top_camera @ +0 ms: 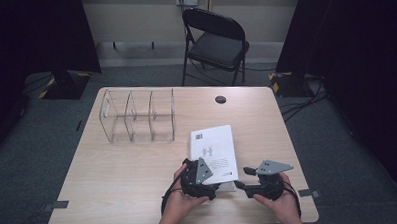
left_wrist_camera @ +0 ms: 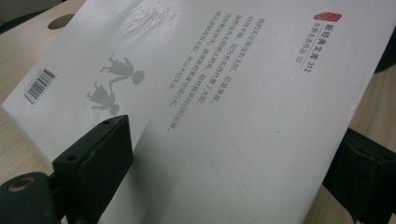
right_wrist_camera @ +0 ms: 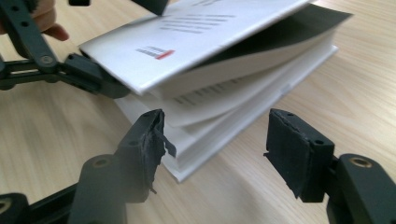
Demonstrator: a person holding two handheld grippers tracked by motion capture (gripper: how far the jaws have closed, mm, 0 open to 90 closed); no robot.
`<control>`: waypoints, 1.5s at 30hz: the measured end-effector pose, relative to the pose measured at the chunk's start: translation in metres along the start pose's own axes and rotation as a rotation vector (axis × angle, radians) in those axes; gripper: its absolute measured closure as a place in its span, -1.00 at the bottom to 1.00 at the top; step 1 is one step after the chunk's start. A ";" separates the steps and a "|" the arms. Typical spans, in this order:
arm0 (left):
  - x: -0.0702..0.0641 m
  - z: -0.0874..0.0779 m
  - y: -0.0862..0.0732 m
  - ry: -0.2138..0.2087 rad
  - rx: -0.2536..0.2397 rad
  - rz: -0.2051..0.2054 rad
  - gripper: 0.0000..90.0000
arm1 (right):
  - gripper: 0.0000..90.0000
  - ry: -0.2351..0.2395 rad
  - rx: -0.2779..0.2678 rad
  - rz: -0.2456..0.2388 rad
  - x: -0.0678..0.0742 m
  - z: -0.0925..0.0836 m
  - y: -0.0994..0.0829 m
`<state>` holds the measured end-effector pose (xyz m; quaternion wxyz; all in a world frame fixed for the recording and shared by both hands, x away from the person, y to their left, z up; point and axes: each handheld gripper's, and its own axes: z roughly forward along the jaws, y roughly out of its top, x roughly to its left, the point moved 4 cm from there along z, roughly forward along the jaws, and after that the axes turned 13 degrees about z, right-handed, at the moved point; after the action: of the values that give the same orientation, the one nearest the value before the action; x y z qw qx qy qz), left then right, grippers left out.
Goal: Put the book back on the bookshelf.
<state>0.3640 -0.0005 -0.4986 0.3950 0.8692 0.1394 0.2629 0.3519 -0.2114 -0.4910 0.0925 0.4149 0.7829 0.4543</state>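
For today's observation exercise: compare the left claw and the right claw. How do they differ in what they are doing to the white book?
1. The left claw is clamped on the book's lifted cover, while the right claw grips nothing.
2. The left claw's jaws pinch close together; the right claw's jaws stand wide apart around the book's corner, pads clear of it.
Both are black, hand-held, at the book's near edge.

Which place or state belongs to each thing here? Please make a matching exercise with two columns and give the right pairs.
Things:
1. white book
2. clear organizer
3. black folding chair
4. right gripper

Places or states:
A. on the floor behind the table
B. open, near the corner of the lower pages
C. on the table's far left part, nothing in its compartments
D. cover lifted by the left gripper

Pairs: 1-D, 2-C, 3-A, 4-B
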 end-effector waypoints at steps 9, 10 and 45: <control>0.000 0.000 0.001 -0.006 0.005 0.005 -0.82 | -0.17 -0.043 -0.060 0.075 -0.004 0.012 0.000; 0.000 0.000 0.001 -0.008 0.007 0.005 -0.82 | -0.17 -0.056 -0.060 0.063 -0.004 0.012 0.001; 0.005 -0.002 -0.001 -0.024 -0.013 -0.002 -0.80 | -0.21 -0.069 -0.032 -0.024 -0.001 0.024 0.000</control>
<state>0.3665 0.0039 -0.4966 0.4026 0.8695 0.1340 0.2528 0.3650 -0.1965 -0.5044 0.1316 0.4196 0.7766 0.4511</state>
